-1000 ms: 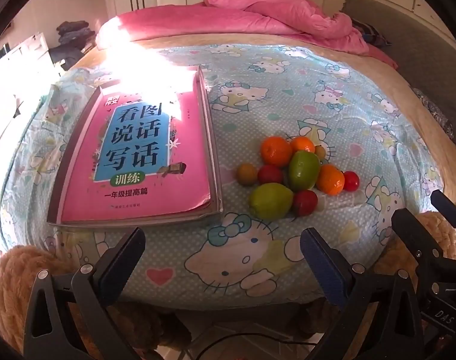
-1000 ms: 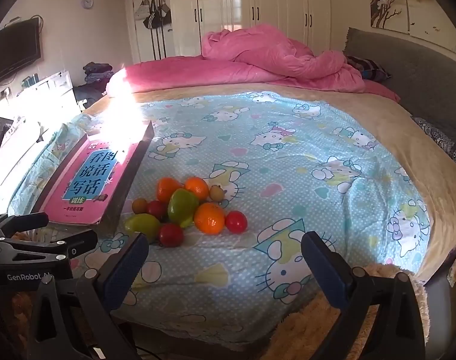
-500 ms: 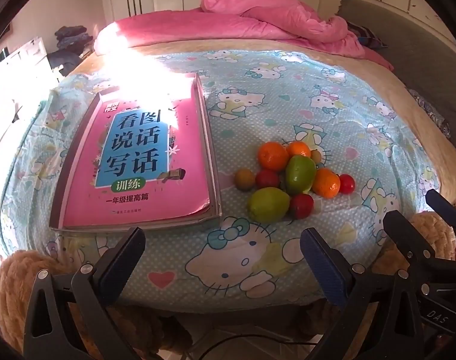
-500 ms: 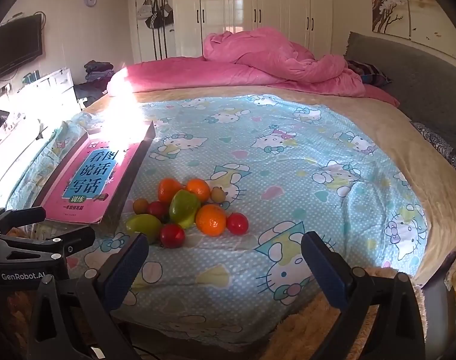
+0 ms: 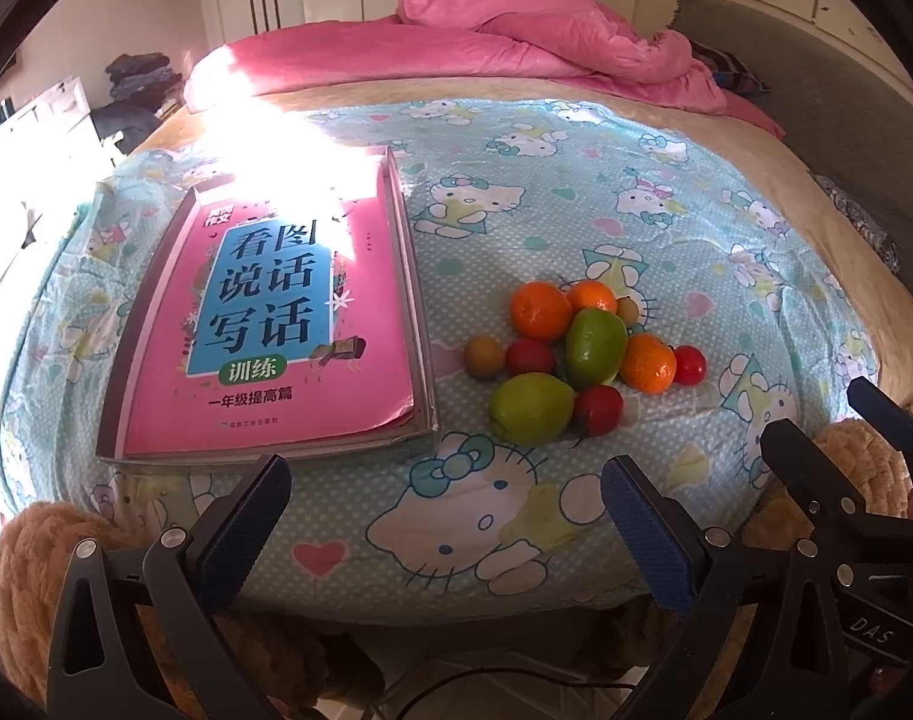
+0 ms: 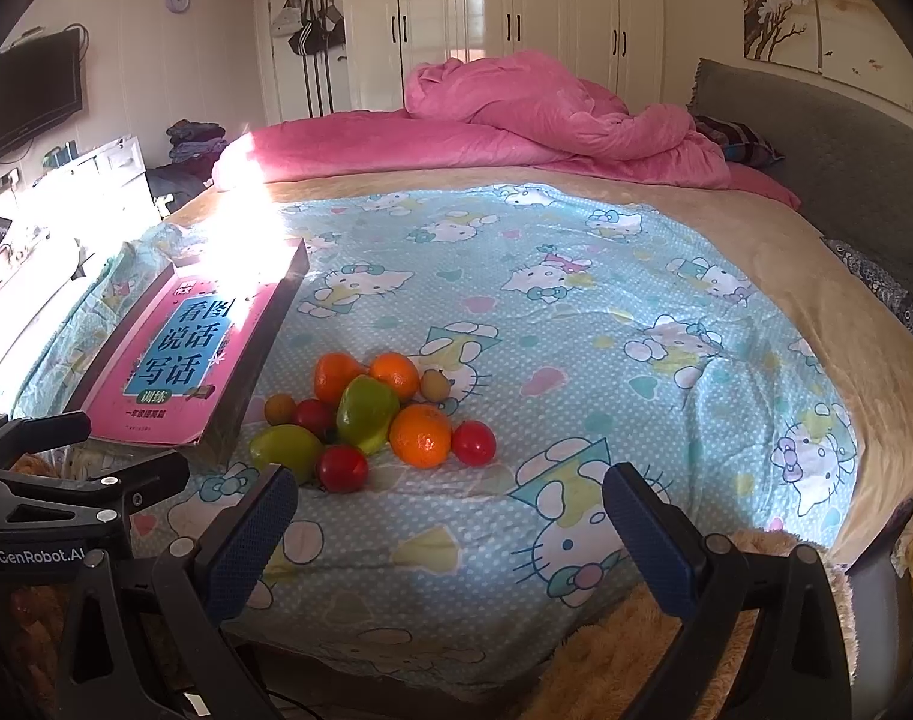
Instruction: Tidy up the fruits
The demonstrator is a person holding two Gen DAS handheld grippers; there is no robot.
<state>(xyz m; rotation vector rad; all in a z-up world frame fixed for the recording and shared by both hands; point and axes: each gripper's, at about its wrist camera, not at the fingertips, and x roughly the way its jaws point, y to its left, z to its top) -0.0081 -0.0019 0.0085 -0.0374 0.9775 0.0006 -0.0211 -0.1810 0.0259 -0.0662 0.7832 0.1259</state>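
A heap of fruit lies on the blue cartoon-print bedsheet [image 5: 576,192]: oranges [image 5: 539,311], green fruits [image 5: 595,345], small red fruits [image 5: 598,410] and small brown ones [image 5: 484,356]. The heap shows in the right wrist view too, with an orange [image 6: 420,435] and a green fruit [image 6: 366,411] in front. My left gripper [image 5: 444,516] is open and empty at the bed's near edge, short of the heap. My right gripper [image 6: 450,528] is open and empty, just in front of the heap. The right gripper also shows at the right of the left wrist view [image 5: 846,456].
A tray [image 5: 420,354] holding a big pink book [image 5: 276,324] lies left of the fruit, also in the right wrist view [image 6: 174,360]. A pink duvet [image 5: 516,48] is piled at the far end. A grey headboard [image 6: 816,138] runs along the right. Fluffy brown cloth [image 5: 36,558] hangs below the near edge.
Both grippers have drifted slightly nearer and higher; the fruit and book sit a little lower in view. Nothing was taken hold of.
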